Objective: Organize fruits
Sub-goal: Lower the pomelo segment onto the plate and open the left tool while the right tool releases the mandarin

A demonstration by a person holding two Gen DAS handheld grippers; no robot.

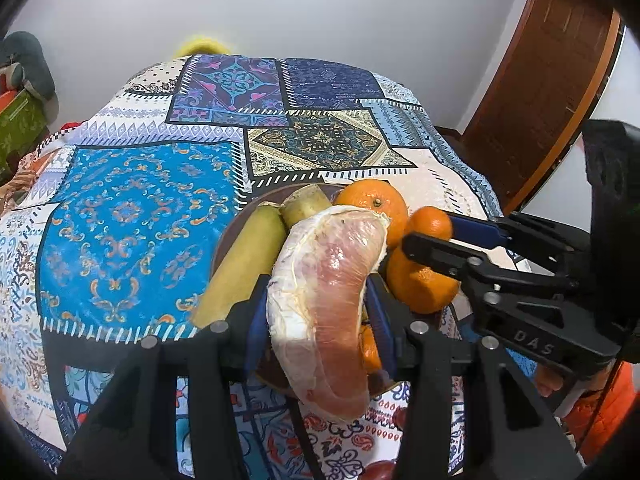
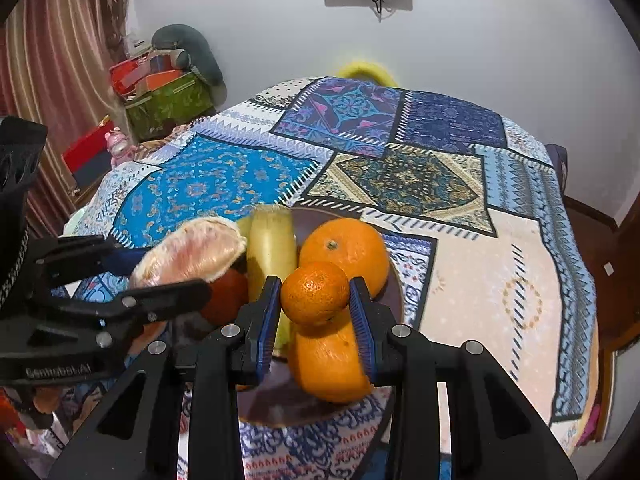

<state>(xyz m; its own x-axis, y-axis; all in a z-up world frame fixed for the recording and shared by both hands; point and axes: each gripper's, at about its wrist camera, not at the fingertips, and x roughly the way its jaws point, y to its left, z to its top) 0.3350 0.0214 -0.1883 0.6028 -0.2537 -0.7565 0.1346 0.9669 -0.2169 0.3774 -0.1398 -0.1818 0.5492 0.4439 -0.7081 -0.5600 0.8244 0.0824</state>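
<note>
Holding a peeled pomelo piece [image 1: 324, 304] tight between its blue pads, the left gripper [image 1: 316, 320] hangs over the near edge of the dark plate [image 2: 394, 284]. The right gripper [image 2: 314, 320] squeezes a small mandarin [image 2: 315, 292] above two big oranges [image 2: 346, 254] on the plate. Two pale sugarcane sticks [image 1: 248, 264] lie along the plate's left side, on the patterned tablecloth [image 1: 136, 232].

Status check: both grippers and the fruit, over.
Left gripper shut on pomelo segment. Right gripper shut on small mandarin. Both over plate; oranges crowd below.
</note>
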